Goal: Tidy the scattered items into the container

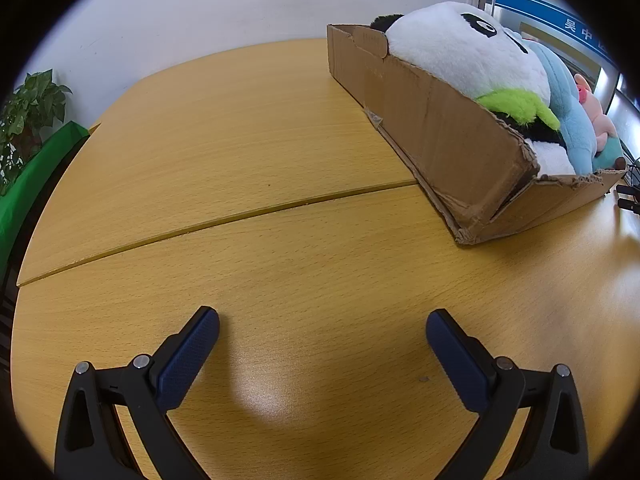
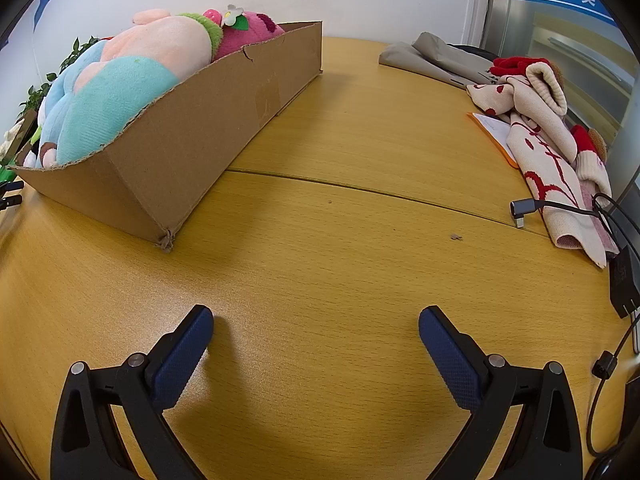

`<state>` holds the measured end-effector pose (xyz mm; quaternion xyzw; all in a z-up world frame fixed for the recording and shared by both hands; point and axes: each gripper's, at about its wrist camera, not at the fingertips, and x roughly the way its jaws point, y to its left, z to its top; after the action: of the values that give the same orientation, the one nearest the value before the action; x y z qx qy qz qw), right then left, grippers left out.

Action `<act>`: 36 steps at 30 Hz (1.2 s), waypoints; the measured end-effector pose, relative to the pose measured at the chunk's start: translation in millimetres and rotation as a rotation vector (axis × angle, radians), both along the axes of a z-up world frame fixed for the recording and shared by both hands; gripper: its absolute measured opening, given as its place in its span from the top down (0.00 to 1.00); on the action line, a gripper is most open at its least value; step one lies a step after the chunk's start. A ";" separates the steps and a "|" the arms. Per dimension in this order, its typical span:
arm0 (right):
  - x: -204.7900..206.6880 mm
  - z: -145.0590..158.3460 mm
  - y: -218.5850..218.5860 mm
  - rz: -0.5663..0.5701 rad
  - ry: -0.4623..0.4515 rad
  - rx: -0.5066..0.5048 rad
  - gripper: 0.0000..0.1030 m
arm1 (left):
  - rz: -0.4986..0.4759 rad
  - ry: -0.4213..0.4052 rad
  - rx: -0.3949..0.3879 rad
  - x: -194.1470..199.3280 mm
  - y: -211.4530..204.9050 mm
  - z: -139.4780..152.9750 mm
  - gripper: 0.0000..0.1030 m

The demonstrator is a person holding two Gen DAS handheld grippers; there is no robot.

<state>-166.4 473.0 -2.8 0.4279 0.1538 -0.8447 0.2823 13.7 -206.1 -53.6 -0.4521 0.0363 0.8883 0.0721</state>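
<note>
Over on the far left, a leafy potted plant (image 1: 30, 108) sits against the white wall, with a strip of green cloth (image 1: 36, 176) running along the edge of the bench (image 1: 248, 128). Moving in, the left claw (image 1: 322, 326) hangs over bare wood, jaws spread wide, nothing between its blue pads (image 1: 188, 360). A seam crosses the bench just ahead of it.

To its right stands the cardboard box (image 1: 432, 128), torn along its rim and stuffed full: a big white panda plush (image 1: 464, 52) with a lime-green patch, and a light blue plush (image 1: 568, 104) pressed against a pink one (image 1: 596, 116) at the near end. All the soft toys in sight are inside the box, none loose on the wood.

From the right wrist camera, the same box (image 2: 192, 136) sits up to the left, with the blue plush (image 2: 104, 112), a peach-pink one (image 2: 160, 40) and a magenta toy (image 2: 248, 34) with a little flower heaped above its walls. The right claw (image 2: 316, 322) is also fully open and empty over clear wood.

Further right: a folded grey garment (image 2: 436, 58), a cream-and-red knitted cloth (image 2: 548, 148) lying on an orange envelope (image 2: 496, 136), a grey cable plug (image 2: 524, 210), and a black adapter (image 2: 624, 280) at the edge.
</note>
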 end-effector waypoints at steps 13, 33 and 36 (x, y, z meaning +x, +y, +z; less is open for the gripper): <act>-0.7 0.3 1.1 0.002 0.002 -0.002 0.00 | 0.007 0.000 -0.001 2.0 3.2 0.2 0.00; -1.6 0.5 2.0 0.011 0.004 -0.003 0.00 | 0.012 0.000 -0.002 2.7 4.7 0.6 0.00; -1.7 0.6 2.1 0.011 0.004 -0.003 0.00 | 0.014 0.000 -0.002 3.1 5.0 0.6 0.00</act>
<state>-168.1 475.1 -2.3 0.4250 0.1553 -0.8441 0.2876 16.7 -201.1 -53.0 -0.4525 0.0339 0.8887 0.0654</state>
